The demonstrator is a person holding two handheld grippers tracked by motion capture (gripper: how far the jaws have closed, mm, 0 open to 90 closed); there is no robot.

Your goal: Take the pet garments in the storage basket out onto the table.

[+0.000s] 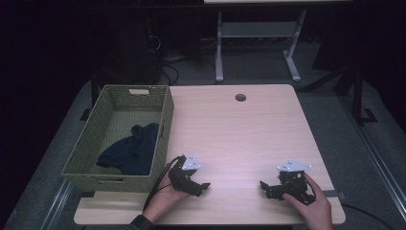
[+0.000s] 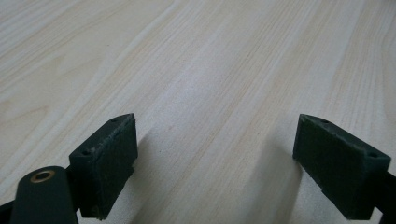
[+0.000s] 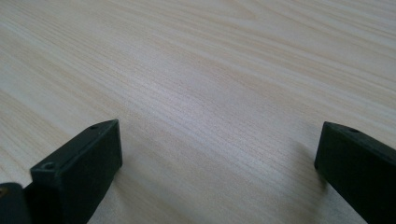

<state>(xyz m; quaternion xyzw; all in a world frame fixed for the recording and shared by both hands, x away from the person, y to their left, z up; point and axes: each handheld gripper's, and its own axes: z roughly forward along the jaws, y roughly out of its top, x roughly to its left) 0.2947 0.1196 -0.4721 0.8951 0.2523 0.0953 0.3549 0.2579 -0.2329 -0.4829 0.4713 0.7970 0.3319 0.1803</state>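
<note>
A green woven basket (image 1: 162,122) stands on the left of the light wooden table (image 1: 239,129), with a dark blue cloth (image 1: 128,152) bunched inside it. My left gripper (image 1: 203,188) rests low on the table near the front edge, just right of the basket, held by a hand. Its jaws stand wide apart with bare wood between them, as the left gripper (image 2: 215,158) view shows. My right gripper (image 1: 265,188) lies near the front right, pointing left, in the other hand. The right gripper (image 3: 217,168) is open too, nothing between its pads.
A round cable hole (image 1: 240,97) sits near the table's far edge. Beyond the table stands a white desk frame (image 1: 258,43) on grey carpet. A cable (image 1: 158,184) trails from the left gripper past the basket's corner.
</note>
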